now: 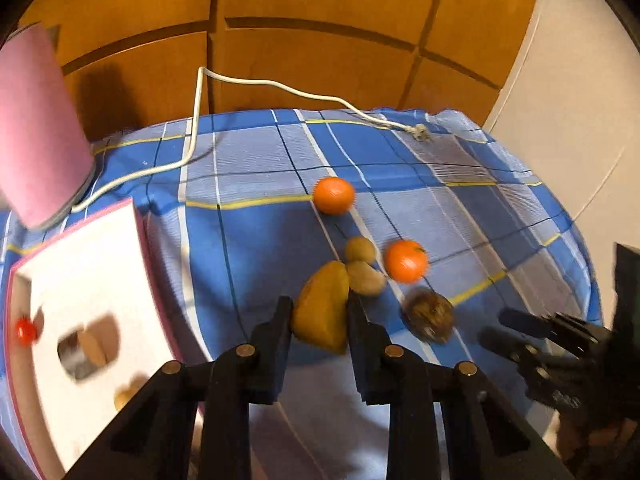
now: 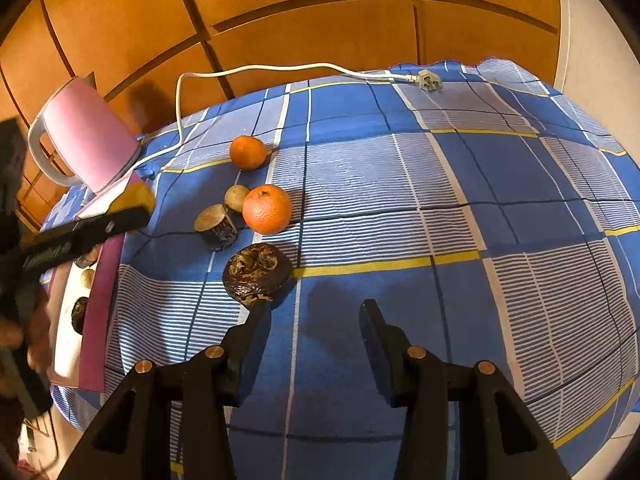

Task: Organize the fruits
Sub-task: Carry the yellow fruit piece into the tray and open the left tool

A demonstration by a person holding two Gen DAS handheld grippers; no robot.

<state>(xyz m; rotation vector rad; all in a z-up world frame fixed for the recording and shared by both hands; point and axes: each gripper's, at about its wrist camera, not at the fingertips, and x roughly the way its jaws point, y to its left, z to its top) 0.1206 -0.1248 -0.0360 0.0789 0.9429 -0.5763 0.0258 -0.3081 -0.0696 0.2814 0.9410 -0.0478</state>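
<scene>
My left gripper [image 1: 320, 308] is shut on a yellow-brown mango-like fruit [image 1: 322, 306] and holds it above the blue checked cloth. It shows from the side in the right wrist view [image 2: 136, 198]. Two oranges [image 1: 334, 195] [image 1: 406, 261], two small brown fruits [image 1: 360, 250] [image 1: 366, 278] and a dark wrinkled fruit [image 1: 430, 316] lie on the cloth. My right gripper [image 2: 316, 312] is open and empty, just right of the dark wrinkled fruit [image 2: 256, 270]. A white box [image 1: 88, 320] with a pink rim at the left holds several fruits.
A pink kettle [image 1: 36, 128] stands at the back left, its white cord [image 1: 280, 88] running across the back of the cloth to a plug [image 2: 430, 80]. Wooden panels rise behind the table. The cloth [image 2: 460, 220] drops off at the right edge.
</scene>
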